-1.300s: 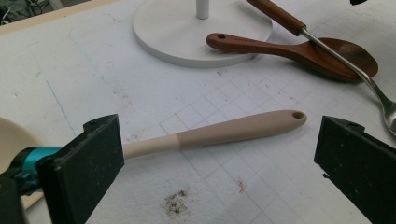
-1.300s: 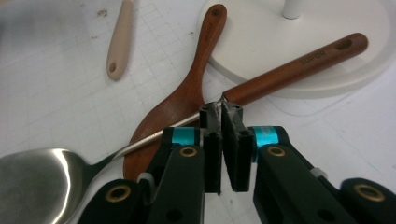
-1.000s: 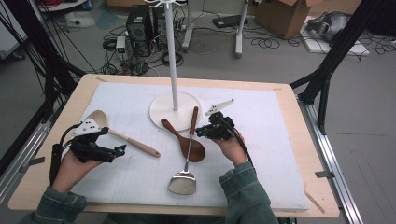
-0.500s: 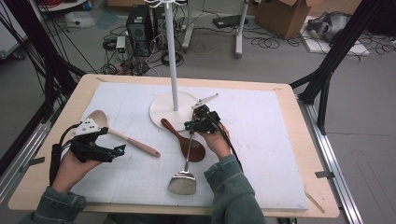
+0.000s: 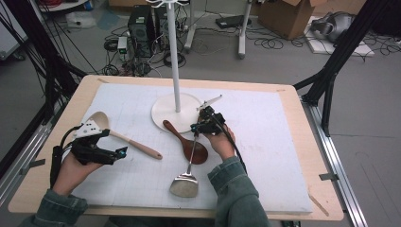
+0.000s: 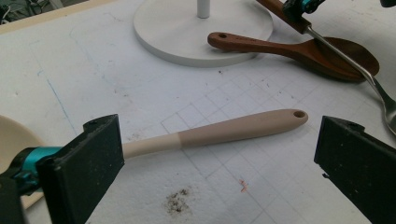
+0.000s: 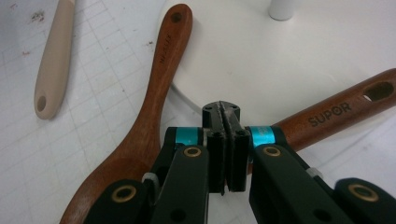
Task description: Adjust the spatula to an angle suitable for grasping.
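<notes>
Right tongs (image 7: 226, 122) clenched, nothing visibly between pads; own jaws hide metal spatula (image 5: 185, 182) shaft beneath, its wooden handle (image 7: 336, 109) on stand base (image 5: 163, 111). Left tongs (image 6: 215, 163) released, straddling beige spoon (image 6: 224, 131) on tabletop (image 5: 302, 189).

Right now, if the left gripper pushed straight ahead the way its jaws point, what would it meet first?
Probably the beige spoon's handle, lying crosswise between and ahead of the open left gripper; the dark wooden spoon lies beyond it. Height above the handle is unclear.

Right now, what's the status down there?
Left gripper open, beige spoon handle between jaws. Right gripper shut, empty, over spatula handle. Dark spoon lies under spatula's shaft.
</notes>
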